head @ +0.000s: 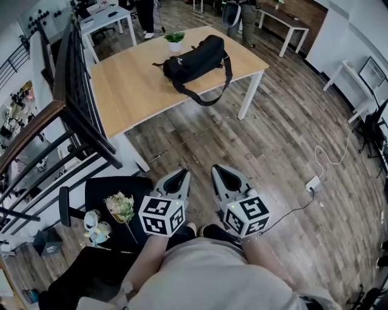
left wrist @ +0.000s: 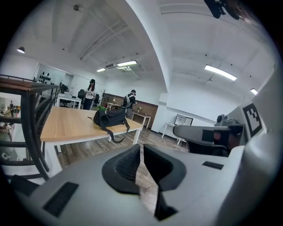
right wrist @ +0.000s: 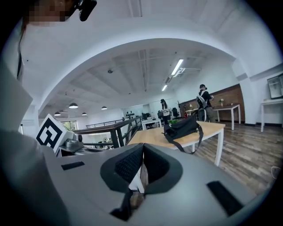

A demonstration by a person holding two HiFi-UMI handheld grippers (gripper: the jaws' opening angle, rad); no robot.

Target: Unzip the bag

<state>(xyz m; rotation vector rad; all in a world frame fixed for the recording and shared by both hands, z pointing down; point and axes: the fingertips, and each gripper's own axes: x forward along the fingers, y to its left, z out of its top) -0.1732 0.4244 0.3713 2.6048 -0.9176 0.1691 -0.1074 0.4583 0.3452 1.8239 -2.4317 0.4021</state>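
The left gripper and the right gripper are nearest, held side by side in front of the person's lap, each with its marker cube facing up. Both point forward and slightly down. In the left gripper view the jaws meet at their tips with nothing between them. In the right gripper view the jaws are likewise pressed together and empty.

Just left of the grippers is a black chair with a small bouquet lying on its seat. The floor is dark, wood-grained plank. At right a white power strip lies on it, with a white cable trailing away.

A dark metal railing topped by a wooden handrail rises along the left side.

Farther on, well apart from both grippers, stands a light wooden table on white legs. The bag is black and lies on the far right part of the tabletop. Its zip is too small to make out. The strap loops over the near edge of the table. A potted plant stands just behind the bag.

Beyond the table are white desks, a brown desk and two standing people. Strip lights run along the white, curved ceiling.
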